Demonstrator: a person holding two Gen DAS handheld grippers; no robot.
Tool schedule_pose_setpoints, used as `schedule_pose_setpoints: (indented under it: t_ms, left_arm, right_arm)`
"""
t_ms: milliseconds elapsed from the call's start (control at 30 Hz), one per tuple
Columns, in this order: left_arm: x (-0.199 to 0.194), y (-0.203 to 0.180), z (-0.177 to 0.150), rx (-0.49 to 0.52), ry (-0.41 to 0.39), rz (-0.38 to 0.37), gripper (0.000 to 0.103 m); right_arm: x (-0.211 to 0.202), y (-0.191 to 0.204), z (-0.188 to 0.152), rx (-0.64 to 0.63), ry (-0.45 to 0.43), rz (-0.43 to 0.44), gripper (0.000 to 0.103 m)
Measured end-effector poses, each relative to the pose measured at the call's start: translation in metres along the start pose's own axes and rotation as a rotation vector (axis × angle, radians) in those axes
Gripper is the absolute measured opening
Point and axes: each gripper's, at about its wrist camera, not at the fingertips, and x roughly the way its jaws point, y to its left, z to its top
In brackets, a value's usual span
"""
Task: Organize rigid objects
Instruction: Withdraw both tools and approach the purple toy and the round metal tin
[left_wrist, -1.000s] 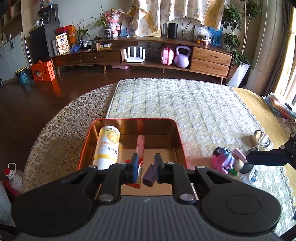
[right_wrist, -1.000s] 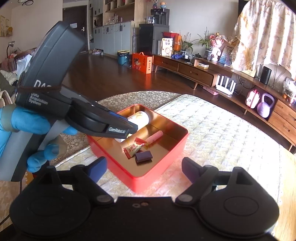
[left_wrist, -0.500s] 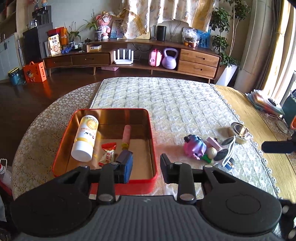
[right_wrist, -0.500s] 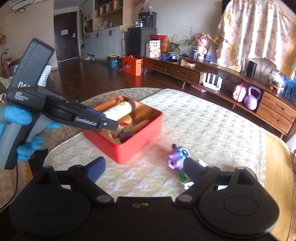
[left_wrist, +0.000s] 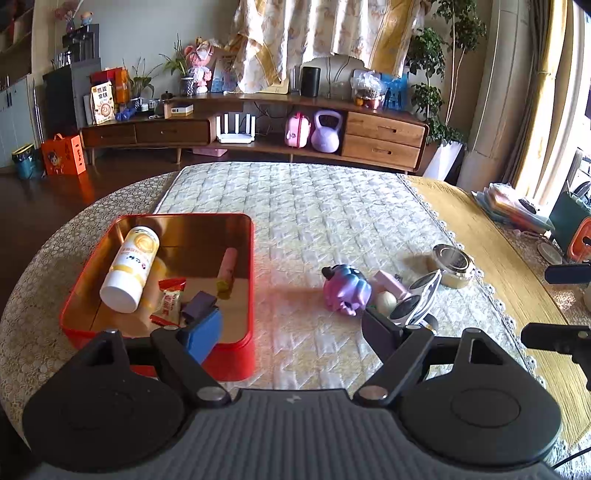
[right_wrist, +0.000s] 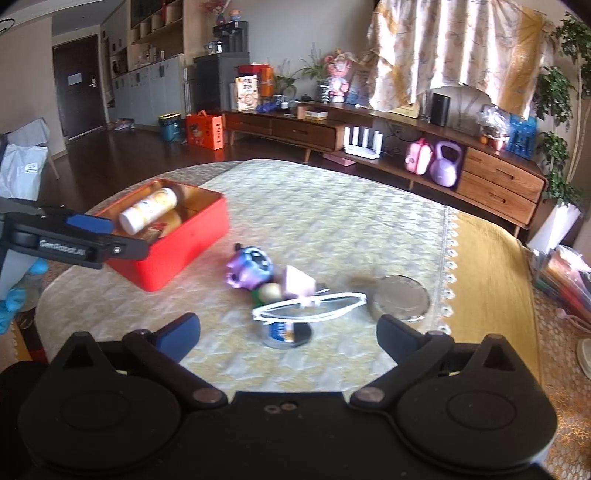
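A red tin (left_wrist: 252, 280) on the left of the quilted table holds a white-and-yellow bottle (left_wrist: 129, 269), a pink tube (left_wrist: 227, 267), a red packet (left_wrist: 168, 299) and a small purple block (left_wrist: 197, 306). My left gripper (left_wrist: 291, 332) hangs just in front of the tin, its jaws opening with nothing between them. To the right lie a purple toy (right_wrist: 249, 269), a pink block (right_wrist: 299, 282), white sunglasses (right_wrist: 310, 306), a small can (right_wrist: 286, 332) and a round metal tin (right_wrist: 400, 297). My right gripper (right_wrist: 288, 336) faces the sunglasses, jaws opening wide and not touching them.
A person's blue-gloved hand (right_wrist: 14, 299) holds the left gripper (right_wrist: 110, 236) beside the red tin (right_wrist: 177, 254). A yellow cloth (right_wrist: 487, 280) covers the table's right side, with stacked folders (right_wrist: 569, 280) at its edge. A wooden sideboard (left_wrist: 258, 129) stands far behind.
The left gripper let go of the purple block in the tin, drew back and opened. The right gripper swung right from the tin to the heap with the sunglasses and opened wider.
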Motion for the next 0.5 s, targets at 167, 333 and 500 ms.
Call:
schedule_pose_setpoints:
  t_ms: [167, 333, 500]
  left_arm:
    - [0.014, -0.015, 0.002, -0.011, 0.001, 0.002, 0.083]
    - [0.033, -0.028, 0.006, -0.008, 0.013, -0.017, 0.083]
    - [0.055, -0.041, 0.009, 0.002, 0.028, 0.009, 0.083]
  right_arm:
    - [0.007, -0.033, -0.003, 0.042, -0.005, -0.051, 0.103]
    - [0.023, -0.063, -0.005, 0.089, 0.014, -0.095, 0.103]
    - [0.044, -0.082, -0.005, 0.109, 0.033, -0.121, 0.103]
